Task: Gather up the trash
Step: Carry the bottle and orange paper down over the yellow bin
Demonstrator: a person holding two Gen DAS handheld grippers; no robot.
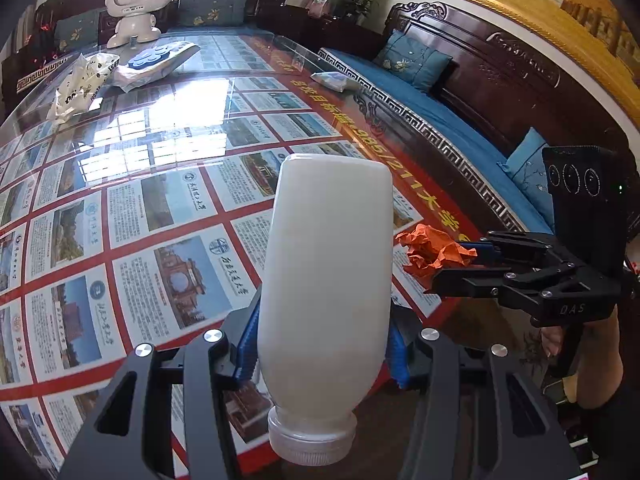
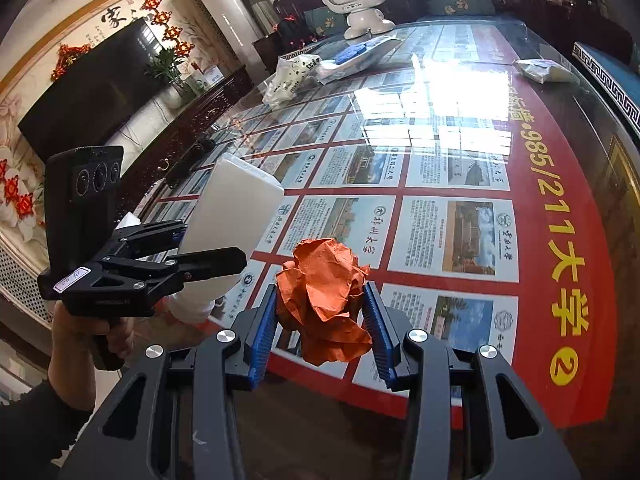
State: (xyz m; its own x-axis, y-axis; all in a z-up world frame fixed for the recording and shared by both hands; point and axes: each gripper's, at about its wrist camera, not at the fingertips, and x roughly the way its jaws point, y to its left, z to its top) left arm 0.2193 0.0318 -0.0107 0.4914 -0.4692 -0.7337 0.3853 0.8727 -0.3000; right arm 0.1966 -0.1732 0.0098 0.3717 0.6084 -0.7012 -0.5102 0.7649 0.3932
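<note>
My left gripper (image 1: 322,350) is shut on a white plastic bottle (image 1: 326,280), held cap toward the camera above the near table edge; the bottle also shows in the right wrist view (image 2: 232,208). My right gripper (image 2: 322,316) is shut on a crumpled orange paper ball (image 2: 324,300), held just above the table's near edge. In the left wrist view the right gripper (image 1: 448,264) is at the right with the orange ball (image 1: 432,250) between its blue pads. In the right wrist view the left gripper (image 2: 200,248) is at the left.
The glass-topped table (image 2: 460,208) carries a red poster. At its far end stand a white toy robot (image 1: 138,4), a white printed bag (image 1: 80,84), a flat packet with a blue patch (image 1: 154,62) and a small white packet (image 1: 334,80). A blue-cushioned bench (image 1: 448,120) runs along the right.
</note>
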